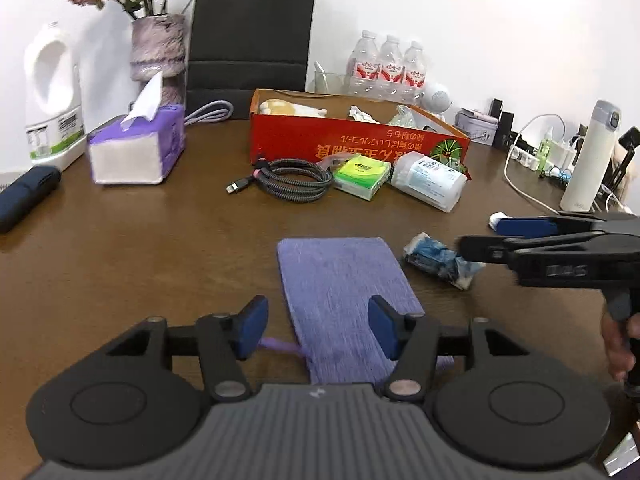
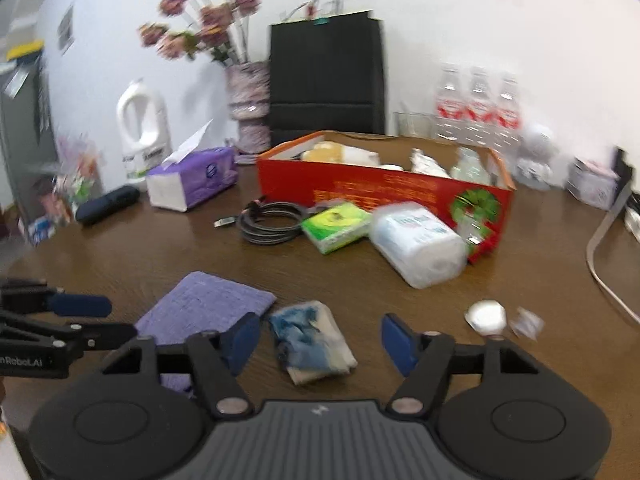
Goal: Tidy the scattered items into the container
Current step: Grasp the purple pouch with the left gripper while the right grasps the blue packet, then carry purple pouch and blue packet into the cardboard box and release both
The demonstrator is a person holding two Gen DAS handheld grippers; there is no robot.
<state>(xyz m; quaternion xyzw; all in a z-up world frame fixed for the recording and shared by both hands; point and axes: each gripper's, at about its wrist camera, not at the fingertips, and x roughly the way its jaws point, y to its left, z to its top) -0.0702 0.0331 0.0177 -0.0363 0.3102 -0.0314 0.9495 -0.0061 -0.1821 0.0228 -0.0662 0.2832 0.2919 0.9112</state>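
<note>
A red cardboard box (image 1: 352,142) (image 2: 384,192) stands at the table's far middle with several items inside. In front of it lie a coiled black cable (image 1: 294,180) (image 2: 268,220), a green tissue pack (image 1: 362,174) (image 2: 336,226) and a white wipes pack (image 1: 430,180) (image 2: 418,244). A purple cloth (image 1: 344,292) (image 2: 204,306) lies near me. My left gripper (image 1: 318,326) is open, its jaws either side of the cloth's near end. A crumpled blue-and-white packet (image 1: 440,260) (image 2: 310,342) lies right of the cloth. My right gripper (image 2: 320,342) is open around this packet.
A purple tissue box (image 1: 138,146), a white detergent jug (image 1: 52,96), a vase of flowers (image 1: 158,46) and a dark case (image 1: 26,196) stand at the left. A black bag (image 1: 250,40) and water bottles (image 1: 386,66) stand behind the box. A white flask (image 1: 590,156) and cables are at the right. A small white cap (image 2: 486,316) lies on the table.
</note>
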